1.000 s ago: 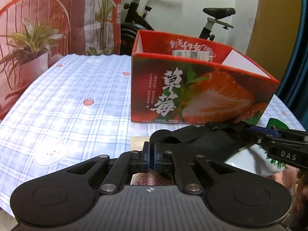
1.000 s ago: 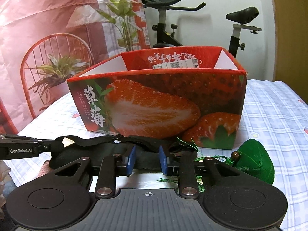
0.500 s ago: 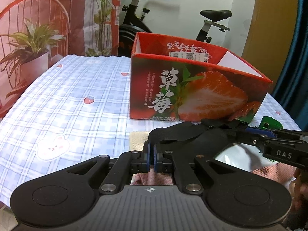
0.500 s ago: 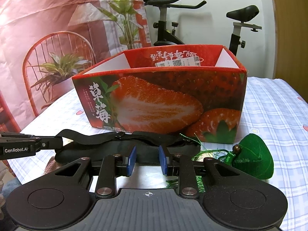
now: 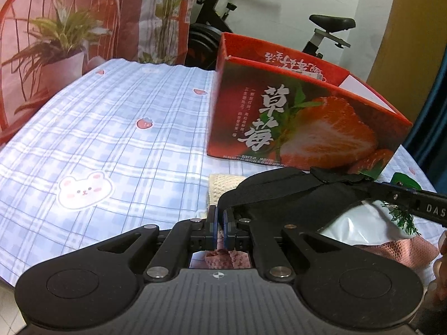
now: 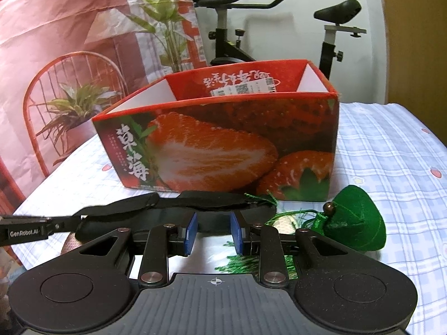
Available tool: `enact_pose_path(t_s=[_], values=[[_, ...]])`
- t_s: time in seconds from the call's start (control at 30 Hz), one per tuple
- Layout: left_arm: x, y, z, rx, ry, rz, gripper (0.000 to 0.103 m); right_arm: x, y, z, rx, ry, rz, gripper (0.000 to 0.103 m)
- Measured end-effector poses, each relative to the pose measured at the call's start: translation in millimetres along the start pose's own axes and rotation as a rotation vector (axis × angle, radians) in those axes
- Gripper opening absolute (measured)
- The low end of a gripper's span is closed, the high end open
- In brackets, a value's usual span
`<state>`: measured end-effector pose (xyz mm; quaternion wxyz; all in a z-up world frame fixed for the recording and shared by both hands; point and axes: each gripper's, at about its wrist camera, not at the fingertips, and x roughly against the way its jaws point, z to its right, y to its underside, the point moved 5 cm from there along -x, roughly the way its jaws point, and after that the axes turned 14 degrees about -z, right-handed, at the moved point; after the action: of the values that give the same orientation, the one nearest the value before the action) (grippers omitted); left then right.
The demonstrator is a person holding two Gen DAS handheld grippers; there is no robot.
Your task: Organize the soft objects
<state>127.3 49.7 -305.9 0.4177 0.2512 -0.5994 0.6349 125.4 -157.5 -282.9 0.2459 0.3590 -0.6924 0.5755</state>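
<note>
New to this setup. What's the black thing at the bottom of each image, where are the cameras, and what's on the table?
There is no robot arm here. A person holds a two-finger gripper in each hand, and a fisheye camera on each looks forward along the fingers. The black shape at the bottom of each picture is the gripper's own body.

In the left wrist view, the left gripper has its blue pads nearly together, pinching the strap of a black fabric item. In the right wrist view, the right gripper has its pads spread apart, close against that black item; whether it grips it is unclear.

On the checked tablecloth stands an open strawberry box. Beside it lies a green pouch. Under the black item are a cream cloth, a silver bag and a pink cloth.
</note>
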Motion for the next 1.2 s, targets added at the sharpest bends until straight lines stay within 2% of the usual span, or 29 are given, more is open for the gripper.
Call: enact_pose_path(t_s=[0.3, 0.47, 0.57, 0.7, 0.73, 0.83, 0.93, 1.2], values=[[-7.2, 0.1, -4.6, 0.030, 0.012, -0.010, 0.005, -14.5, -16.0, 28.4, -0.093, 0.010, -0.035, 0.034], [-10.7, -0.7, -6.4, 0.046, 0.011, -0.019, 0.005, -29.6, -22.7, 34.5, -0.114, -0.010, -0.093, 0.048], [-12.4, -0.6, -5.3, 0.046, 0.009, -0.025, 0.005, -39.4, -26.8, 35.5, -0.126, -0.024, -0.118, 0.052], [-13.5, -1.0, -5.1, 0.047, 0.007, -0.028, 0.005, -53.9, -35.2, 34.9, -0.128, -0.040, -0.154, 0.053], [-13.8, -1.2, -4.9, 0.046, 0.005, -0.029, 0.005, -57.1, -37.6, 34.2, -0.130, -0.040, -0.160, 0.049], [-14.8, -0.6, -5.2, 0.049, 0.001, -0.033, 0.005, -60.3, -40.7, 30.4, -0.116, -0.028, -0.162, 0.028], [-15.4, -1.1, -4.0, 0.044, -0.004, -0.033, 0.005, -50.9, -42.9, 24.5, -0.075, -0.002, -0.119, 0.017], [-15.6, 0.4, -2.3, 0.038, -0.013, -0.033, 0.005, -9.3, -40.6, 16.2, -0.016, -0.002, -0.003, 0.011]])
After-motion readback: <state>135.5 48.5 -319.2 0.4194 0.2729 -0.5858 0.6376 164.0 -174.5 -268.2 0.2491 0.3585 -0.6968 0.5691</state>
